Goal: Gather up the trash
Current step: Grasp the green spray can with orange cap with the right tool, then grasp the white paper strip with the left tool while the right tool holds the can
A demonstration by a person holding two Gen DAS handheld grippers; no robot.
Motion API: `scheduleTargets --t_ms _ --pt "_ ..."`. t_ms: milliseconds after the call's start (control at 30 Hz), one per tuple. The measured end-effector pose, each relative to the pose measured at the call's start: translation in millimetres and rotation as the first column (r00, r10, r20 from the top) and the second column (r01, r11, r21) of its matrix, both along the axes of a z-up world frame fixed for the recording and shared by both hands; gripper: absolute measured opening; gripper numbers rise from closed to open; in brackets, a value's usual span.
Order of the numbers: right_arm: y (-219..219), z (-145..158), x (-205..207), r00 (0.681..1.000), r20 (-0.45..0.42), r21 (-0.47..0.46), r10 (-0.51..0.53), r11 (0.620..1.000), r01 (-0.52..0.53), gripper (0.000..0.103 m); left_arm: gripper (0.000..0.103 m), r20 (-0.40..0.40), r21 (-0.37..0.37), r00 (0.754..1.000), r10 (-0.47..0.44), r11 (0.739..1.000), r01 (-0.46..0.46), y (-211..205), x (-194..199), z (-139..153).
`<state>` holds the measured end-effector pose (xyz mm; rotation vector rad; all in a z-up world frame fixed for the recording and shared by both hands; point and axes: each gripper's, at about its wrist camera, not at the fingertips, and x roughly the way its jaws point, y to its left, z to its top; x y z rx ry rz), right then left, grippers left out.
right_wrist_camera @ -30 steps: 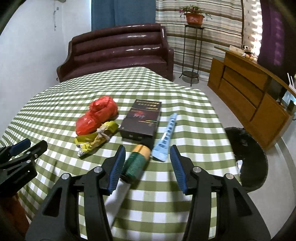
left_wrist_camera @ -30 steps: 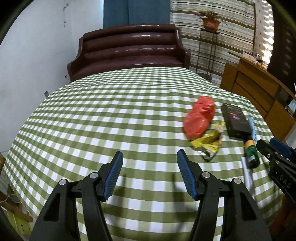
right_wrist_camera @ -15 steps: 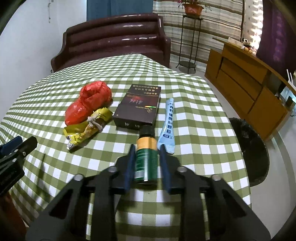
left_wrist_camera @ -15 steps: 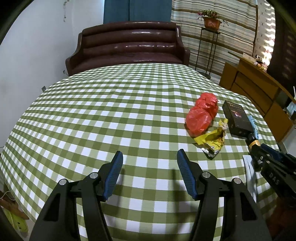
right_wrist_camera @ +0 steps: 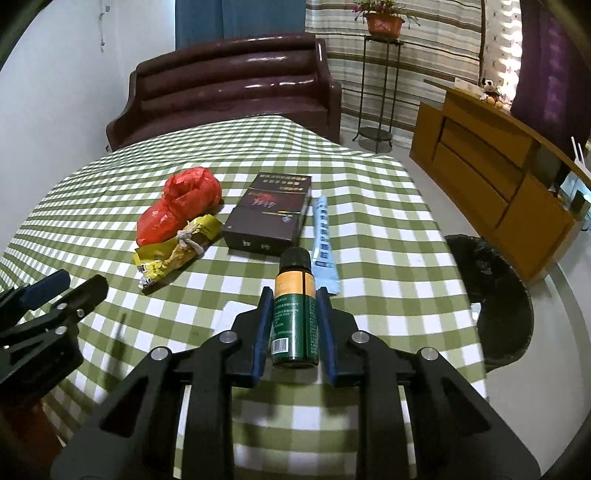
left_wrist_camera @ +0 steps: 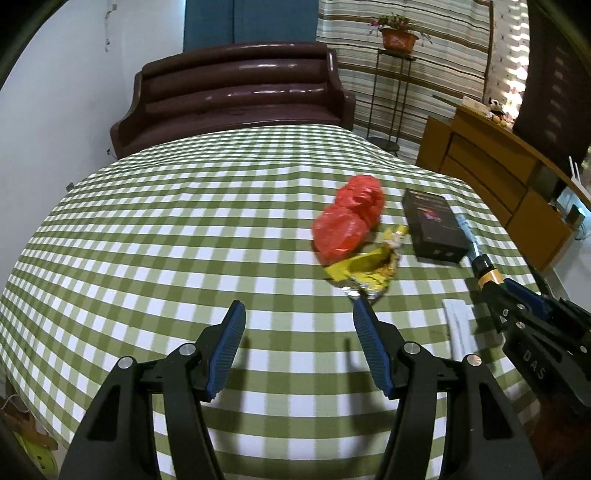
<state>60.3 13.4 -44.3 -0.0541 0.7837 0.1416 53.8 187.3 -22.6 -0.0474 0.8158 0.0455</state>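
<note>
Pinching the small green bottle between its blue pads, the right gripper has just been closing, and the bottle with its orange band and black cap sits squarely between the jaws, cap pointing away over the checked tablecloth. Just beyond the cap lies a dark box, and beside that, on the right, a pale blue tube, its near end almost touching the bottle. Left of the box sits a crumpled yellow wrapper, pressed against a bunched red plastic bag. A white strip (what it is I cannot tell) lies on the cloth close to the right gripper.

The left gripper hovers over bare cloth with its jaws standing apart and nothing between them; the tip of its right finger is near the wrapper's foil end. Off the table's right edge a black-lined bin stands on the floor. Behind the table are a dark brown sofa, a wooden sideboard and a potted plant on a metal stand.
</note>
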Motion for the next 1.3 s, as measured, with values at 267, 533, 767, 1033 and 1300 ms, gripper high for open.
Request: scheduleTargets --t_ms 267,533,767,1033,1300 --pt "-35.4 4.5 -13.9 0.999 0.016 0.010 -0.049 0.999 0.049 0.023 0.060 0.004 0.010 0.998 -0.061 0.998 0.061 -33.8 -0.1 2.4" --pt "-64.3 6.7 -23.3 0.997 0.028 0.021 -0.068 0.997 0.068 0.023 0.060 -0.001 0.019 0.994 -0.107 0.994 0.107 -64.9 -2.7 0.2" --pt "-80.9 5.7 -29.0 0.997 0.028 0.017 -0.067 0.998 0.067 0.023 0.060 -0.015 0.042 0.991 -0.130 0.991 0.130 -87.6 -5.1 -5.9" --pt "-88.7 6.8 -33.4 0.998 0.038 0.011 -0.057 0.998 0.057 0.023 0.060 -0.039 0.062 0.986 -0.159 0.985 0.161 -104.9 -8.2 -14.7" --pt "-87.9 6.6 -33.6 0.998 0.039 0.011 -0.056 0.998 0.055 0.023 0.046 -0.067 0.056 0.981 -0.180 0.981 0.184 -110.2 -11.8 -25.8"
